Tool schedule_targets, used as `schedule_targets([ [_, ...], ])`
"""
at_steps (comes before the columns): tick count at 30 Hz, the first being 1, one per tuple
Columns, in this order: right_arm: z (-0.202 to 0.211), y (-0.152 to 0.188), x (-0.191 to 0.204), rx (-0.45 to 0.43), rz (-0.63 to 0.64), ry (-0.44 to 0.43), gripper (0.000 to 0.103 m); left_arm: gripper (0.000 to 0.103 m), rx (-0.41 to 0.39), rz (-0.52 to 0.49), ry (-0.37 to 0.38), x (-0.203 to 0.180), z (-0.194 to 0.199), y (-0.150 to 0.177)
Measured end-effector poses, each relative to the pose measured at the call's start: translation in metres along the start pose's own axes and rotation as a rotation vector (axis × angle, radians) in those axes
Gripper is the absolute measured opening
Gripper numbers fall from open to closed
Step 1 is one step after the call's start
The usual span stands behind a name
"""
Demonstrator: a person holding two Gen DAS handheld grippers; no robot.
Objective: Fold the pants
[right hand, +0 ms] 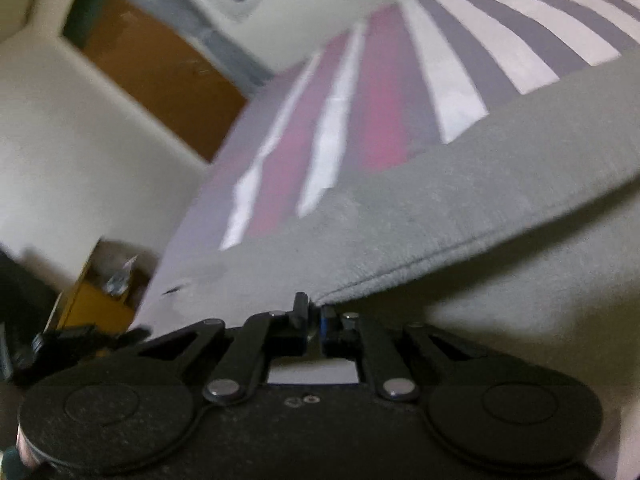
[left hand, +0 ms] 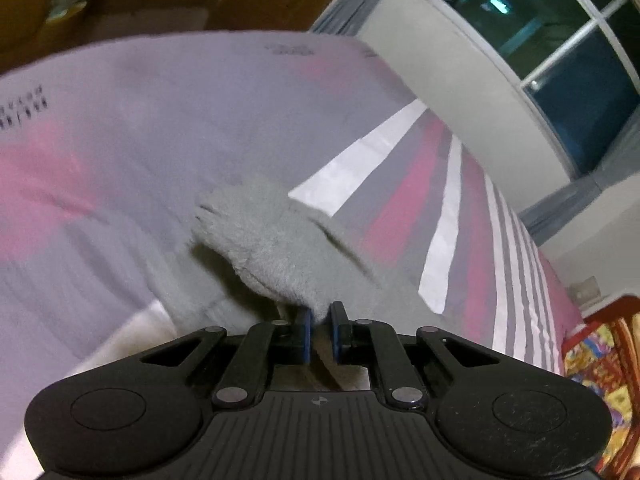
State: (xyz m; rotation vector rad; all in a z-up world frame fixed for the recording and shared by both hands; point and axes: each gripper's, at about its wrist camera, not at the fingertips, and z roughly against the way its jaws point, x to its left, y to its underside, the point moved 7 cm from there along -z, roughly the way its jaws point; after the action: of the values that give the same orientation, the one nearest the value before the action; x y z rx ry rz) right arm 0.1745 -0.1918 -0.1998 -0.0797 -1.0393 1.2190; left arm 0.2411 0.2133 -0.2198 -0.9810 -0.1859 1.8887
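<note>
The pants (left hand: pixel 276 240) are grey fleece, lying on a bed with a pink, grey and white striped sheet (left hand: pixel 120 128). In the left wrist view my left gripper (left hand: pixel 320 316) is shut on a bunched, fuzzy fold of the pants, which rises in a hump just beyond the fingertips. In the right wrist view my right gripper (right hand: pixel 314 308) is shut on a hemmed edge of the pants (right hand: pixel 460 216). That edge runs taut up to the right, lifted off the sheet (right hand: pixel 376 80), with shadowed fabric hanging under it.
A window (left hand: pixel 560 32) with grey curtains and a white wall stand behind the bed. A brown wooden door (right hand: pixel 160 76) is off the bed's far side. A yellow box (right hand: pixel 92 304) sits on the floor at left, and a colourful patterned cloth (left hand: pixel 604 368) lies at right.
</note>
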Motion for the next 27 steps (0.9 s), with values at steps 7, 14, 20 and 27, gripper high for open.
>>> schedule_targets([
  [7, -0.032, 0.064, -0.002, 0.144, 0.136, 0.094, 0.005, 0.010, 0.069, 0.020, -0.116, 0.055, -0.027, 0.032],
  [14, -0.029, 0.046, -0.007, 0.116, 0.116, 0.105, 0.022, 0.010, 0.050, -0.006, -0.141, 0.045, -0.012, 0.030],
  [20, 0.000, 0.037, -0.029, 0.081, 0.068, 0.145, 0.030, 0.010, 0.028, -0.129, -0.101, 0.001, 0.008, 0.045],
  [27, 0.052, 0.020, -0.095, -0.010, -0.061, 0.259, 0.032, 0.010, 0.121, -0.201, -0.050, -0.048, -0.018, 0.091],
])
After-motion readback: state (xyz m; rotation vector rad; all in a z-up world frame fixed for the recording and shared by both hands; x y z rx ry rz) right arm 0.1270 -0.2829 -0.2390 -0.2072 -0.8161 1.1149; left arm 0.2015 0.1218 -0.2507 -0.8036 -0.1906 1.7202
